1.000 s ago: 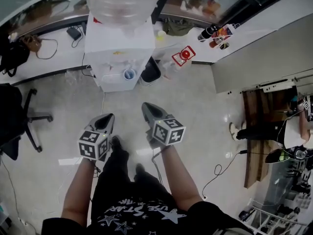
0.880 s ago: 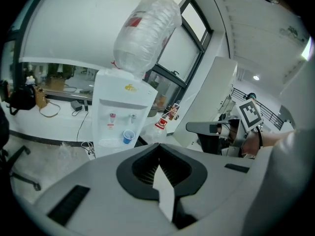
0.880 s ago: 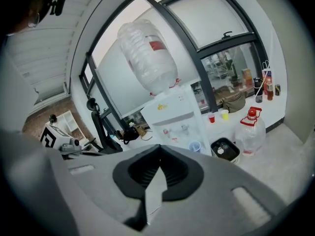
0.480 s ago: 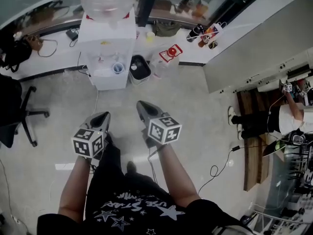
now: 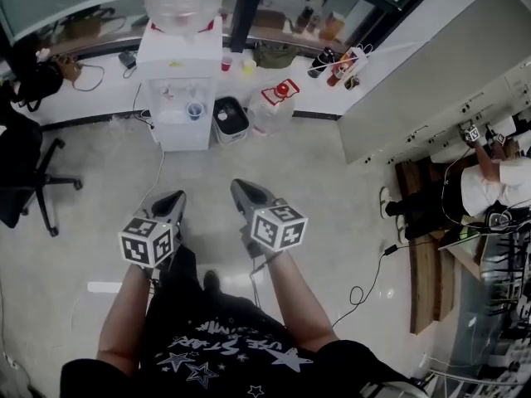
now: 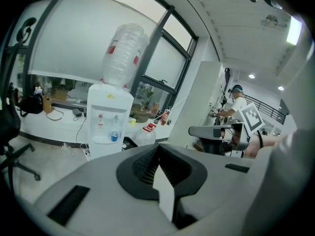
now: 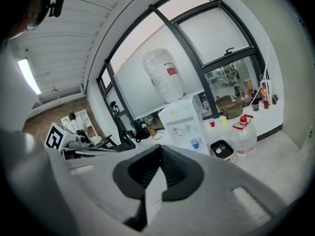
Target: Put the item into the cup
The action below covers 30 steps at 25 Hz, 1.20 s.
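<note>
A small blue cup [image 5: 195, 110] stands in the tray of a white water dispenser [image 5: 181, 65] across the floor; it also shows in the left gripper view [image 6: 114, 135] and the right gripper view [image 7: 195, 143]. My left gripper [image 5: 170, 197] and right gripper [image 5: 235, 185] are held side by side at waist height, well short of the dispenser. Both are shut, jaws pressed together with nothing between them [image 6: 157, 149] [image 7: 158, 151]. A red cup [image 5: 226, 62] and a yellow cup [image 5: 248, 66] sit on the ledge behind.
Beside the dispenser stand a black bin [image 5: 226, 116] and a water jug with a red handle [image 5: 274, 102]. An office chair [image 5: 33, 172] is at the left. A white wall panel [image 5: 431, 73] and a person at a desk [image 5: 489, 185] are at the right. Cables lie on the floor.
The dispenser and cup now look smaller and farther off in the head view. Both grippers stay shut and hold the same place in front of the body.
</note>
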Each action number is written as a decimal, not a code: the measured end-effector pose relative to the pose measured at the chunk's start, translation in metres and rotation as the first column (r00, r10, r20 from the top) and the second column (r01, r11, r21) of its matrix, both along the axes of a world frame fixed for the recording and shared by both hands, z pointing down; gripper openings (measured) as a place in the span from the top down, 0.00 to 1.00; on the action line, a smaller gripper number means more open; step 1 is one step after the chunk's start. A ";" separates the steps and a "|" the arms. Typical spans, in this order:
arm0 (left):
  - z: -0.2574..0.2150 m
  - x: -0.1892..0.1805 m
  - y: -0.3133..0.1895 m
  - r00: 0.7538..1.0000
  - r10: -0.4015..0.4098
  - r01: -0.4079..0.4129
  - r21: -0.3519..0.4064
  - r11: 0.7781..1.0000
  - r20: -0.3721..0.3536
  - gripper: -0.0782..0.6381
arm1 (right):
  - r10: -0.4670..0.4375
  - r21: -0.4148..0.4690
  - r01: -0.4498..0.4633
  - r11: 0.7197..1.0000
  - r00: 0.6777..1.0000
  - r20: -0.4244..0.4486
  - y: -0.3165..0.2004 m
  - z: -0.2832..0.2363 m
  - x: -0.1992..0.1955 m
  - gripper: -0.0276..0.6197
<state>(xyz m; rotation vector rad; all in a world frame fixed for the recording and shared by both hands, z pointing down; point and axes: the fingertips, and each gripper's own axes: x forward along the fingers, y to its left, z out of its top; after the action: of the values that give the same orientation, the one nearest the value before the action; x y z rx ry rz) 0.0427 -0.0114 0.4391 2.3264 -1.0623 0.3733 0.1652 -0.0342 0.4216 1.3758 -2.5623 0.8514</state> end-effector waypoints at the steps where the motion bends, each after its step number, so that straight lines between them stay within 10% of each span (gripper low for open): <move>1: -0.002 0.001 0.008 1.000 -0.006 0.006 0.005 1.000 0.001 0.88 | -0.010 0.002 0.010 1.000 1.000 -0.002 0.010 -0.001 0.001 0.96; 30: -0.025 -0.031 0.122 0.999 -0.035 0.036 0.029 0.999 -0.022 0.88 | -0.010 0.033 0.011 0.999 1.000 -0.016 0.110 -0.024 -0.028 0.96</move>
<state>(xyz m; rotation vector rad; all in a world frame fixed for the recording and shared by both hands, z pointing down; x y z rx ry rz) 0.0121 0.1104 0.4140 2.3287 -1.1036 0.3202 0.1368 0.0760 0.3980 1.3713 -2.5811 0.7968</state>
